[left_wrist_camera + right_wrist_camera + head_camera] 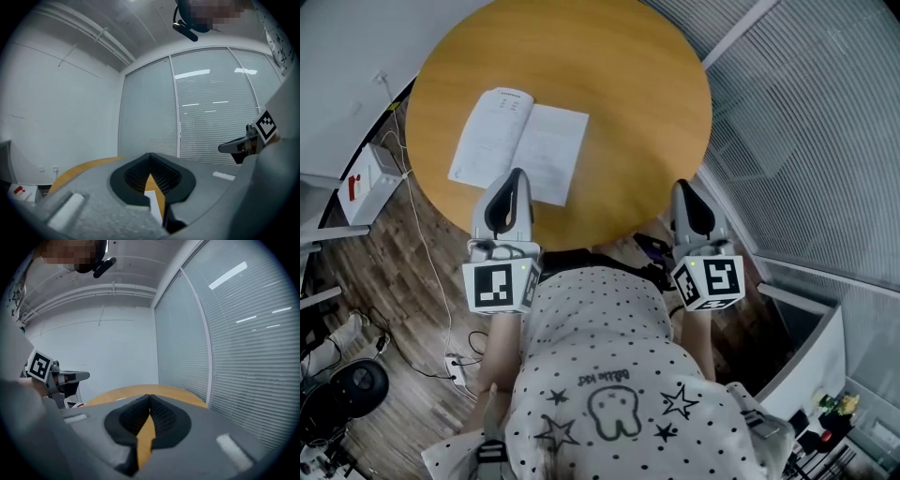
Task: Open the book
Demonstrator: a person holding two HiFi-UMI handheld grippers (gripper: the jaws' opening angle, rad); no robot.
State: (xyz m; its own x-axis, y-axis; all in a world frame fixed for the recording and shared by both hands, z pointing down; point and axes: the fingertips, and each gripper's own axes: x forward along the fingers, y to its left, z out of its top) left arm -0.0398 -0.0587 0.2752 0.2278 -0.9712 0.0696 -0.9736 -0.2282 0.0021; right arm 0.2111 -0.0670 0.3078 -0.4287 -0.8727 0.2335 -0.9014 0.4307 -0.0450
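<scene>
One open book (pixel 518 145) lies at the round table's (pixel 619 84) eight o'clock; two grippers, left gripper (pixel 517 174) and right gripper (pixel 680 187), are clenched empty.

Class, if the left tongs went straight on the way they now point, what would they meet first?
Probably the open book on the table, right ahead of the left tongs; their height is unclear, so they might pass over it.

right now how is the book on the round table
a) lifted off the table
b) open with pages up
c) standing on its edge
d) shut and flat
b: the book lies flat on the table with two white pages spread side by side, facing up.
</scene>
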